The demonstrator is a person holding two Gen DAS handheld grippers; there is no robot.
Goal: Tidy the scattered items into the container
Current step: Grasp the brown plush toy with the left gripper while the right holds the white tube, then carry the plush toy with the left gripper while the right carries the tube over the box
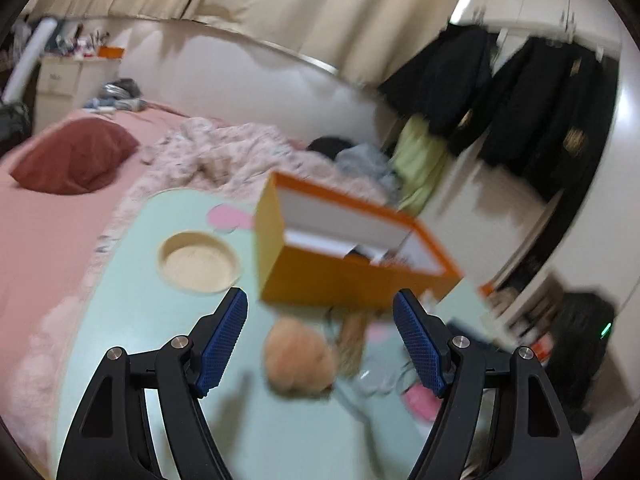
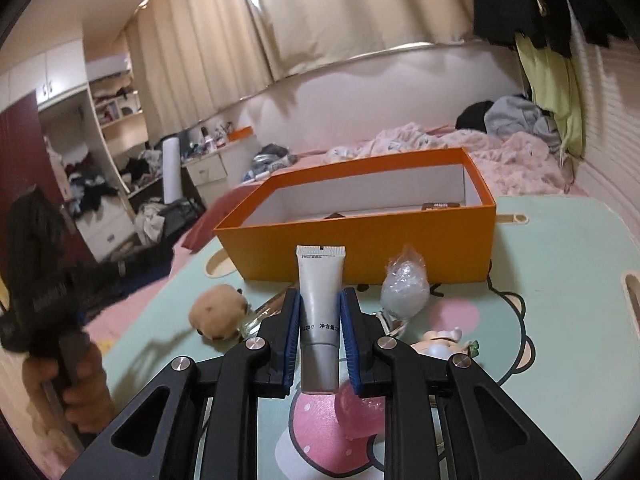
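Observation:
An open orange box (image 2: 360, 252) with a white inside stands on the pale green lap table (image 2: 560, 248); it shows blurred in the left wrist view as the orange box (image 1: 340, 280). My right gripper (image 2: 320, 300) is shut on a grey-white tube (image 2: 320, 312), crimped end up, in front of the box. My left gripper (image 1: 320, 304) is open and empty above a tan plush toy (image 1: 298, 360). That plush toy (image 2: 218, 310), a clear plastic wrap ball (image 2: 404, 288), a small figurine (image 2: 438, 344) and a pink round item (image 2: 358, 416) lie on the table.
A round cup hole (image 1: 200, 262) sits in the table left of the box. A pink bed with a rumpled blanket (image 1: 224, 152) and a red pillow (image 1: 76, 160) surrounds the table. Dark coats (image 1: 500, 96) hang at the right. A hand (image 2: 80, 384) holds the left gripper's handle.

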